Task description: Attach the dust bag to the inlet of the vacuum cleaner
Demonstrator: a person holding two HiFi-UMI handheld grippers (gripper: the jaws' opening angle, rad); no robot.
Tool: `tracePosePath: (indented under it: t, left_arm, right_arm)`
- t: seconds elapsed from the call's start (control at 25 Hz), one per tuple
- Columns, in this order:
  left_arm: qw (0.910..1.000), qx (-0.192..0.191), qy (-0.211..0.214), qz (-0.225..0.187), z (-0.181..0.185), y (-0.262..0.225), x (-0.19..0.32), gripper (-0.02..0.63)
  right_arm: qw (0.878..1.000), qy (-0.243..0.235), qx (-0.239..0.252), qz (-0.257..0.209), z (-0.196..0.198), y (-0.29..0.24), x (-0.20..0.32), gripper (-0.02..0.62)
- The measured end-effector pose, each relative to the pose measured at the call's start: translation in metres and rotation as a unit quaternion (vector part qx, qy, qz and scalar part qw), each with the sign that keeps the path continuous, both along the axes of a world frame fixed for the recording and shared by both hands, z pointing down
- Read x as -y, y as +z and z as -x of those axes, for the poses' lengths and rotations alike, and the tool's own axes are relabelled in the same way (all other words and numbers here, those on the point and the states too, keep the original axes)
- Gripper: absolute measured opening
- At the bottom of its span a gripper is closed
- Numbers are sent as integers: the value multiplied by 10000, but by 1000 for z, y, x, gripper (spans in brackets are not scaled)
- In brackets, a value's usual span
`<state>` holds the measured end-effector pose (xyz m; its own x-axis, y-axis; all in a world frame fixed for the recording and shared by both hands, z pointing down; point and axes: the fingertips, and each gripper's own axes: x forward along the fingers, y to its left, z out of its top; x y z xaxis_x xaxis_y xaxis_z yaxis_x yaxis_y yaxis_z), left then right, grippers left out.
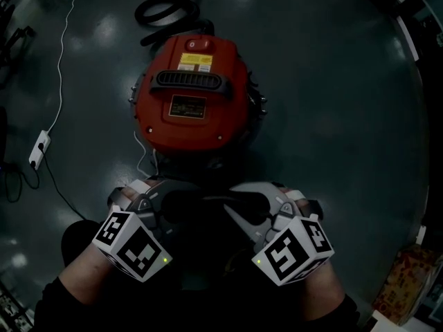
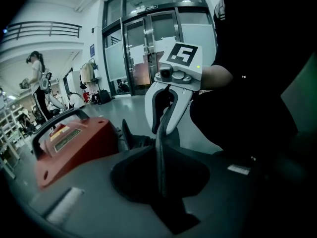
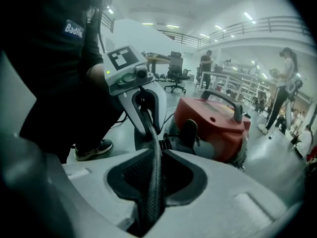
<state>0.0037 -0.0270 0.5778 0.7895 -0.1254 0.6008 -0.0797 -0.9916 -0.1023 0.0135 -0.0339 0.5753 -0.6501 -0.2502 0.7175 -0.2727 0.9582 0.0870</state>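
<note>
The red vacuum cleaner [image 1: 192,95] stands on the dark floor just beyond both grippers, black handle on top; it shows too as a red body [image 2: 74,143] [image 3: 213,120]. A dark, mesh-textured dust bag [image 1: 201,209] stretches between the grippers, seen edge-on as a thin strip [image 2: 161,157] [image 3: 154,167]. My left gripper [image 1: 169,203] [image 2: 161,192] is shut on one end. At the opposite end my right gripper [image 1: 230,200] [image 3: 151,202] is shut on it. Each gripper view shows the other gripper facing it [image 2: 166,128] [image 3: 148,128]. The vacuum's inlet is hidden.
A coiled black hose [image 1: 166,9] lies behind the vacuum. A white power strip [image 1: 39,149] with its cable sits on the floor at left. A box [image 1: 408,282] stands at lower right. People [image 2: 37,83] [image 3: 287,83] stand far off, by glass doors [image 2: 148,48].
</note>
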Motion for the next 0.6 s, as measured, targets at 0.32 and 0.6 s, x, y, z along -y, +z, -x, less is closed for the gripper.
tracePosePath:
  t: [0.32, 0.6]
  left_arm:
    - [9997, 153, 90, -152, -2, -1, 7, 70]
    - [9991, 255, 267, -221, -11, -1, 10, 83]
  right_arm:
    - [9997, 143, 171, 111, -1, 0, 2, 66]
    - [9985, 360, 312, 252, -8, 2, -1, 58]
